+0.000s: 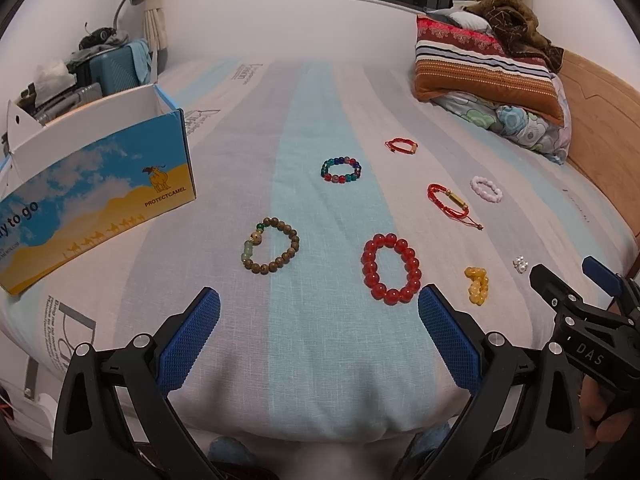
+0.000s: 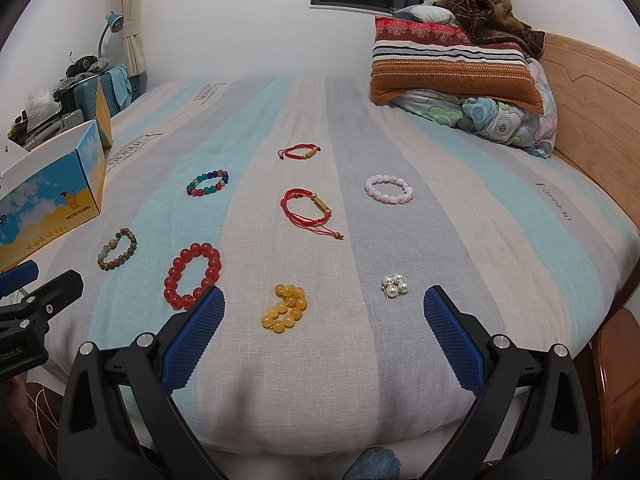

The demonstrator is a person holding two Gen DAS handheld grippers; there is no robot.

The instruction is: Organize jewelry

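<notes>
A bed with a sheet striped in blue, grey and beige fills both views, with a wooden headboard curving down the right edge. Stacked pillows sit in the upper right of the frame, a brown throw heaped on top. An open blue-and-yellow cardboard box printed with camels rests on the bed at the left of the left wrist view.

The left tool hangs at the bottom centre of its own view, blue-padded jaws spread wide, gripping nothing. The right tool sits the same way at the bottom of its view, jaws wide and empty; it also shows at the lower right edge of the left view.

The jewelry lies loose on the sheet, each piece apart from the others. In the right wrist view, a red bead bracelet lies lower left of centre, just beside the left pad. A brown wooden bead bracelet lies further left, near the box. A red cord bracelet with a gold tube sits mid-frame; a smaller red cord bracelet lies above it. A multicoloured bead bracelet lies to the left of these, a pale pink bead bracelet to the right. A folded yellow bead bracelet lies low in the centre, and a small pearl cluster right of it.
</notes>
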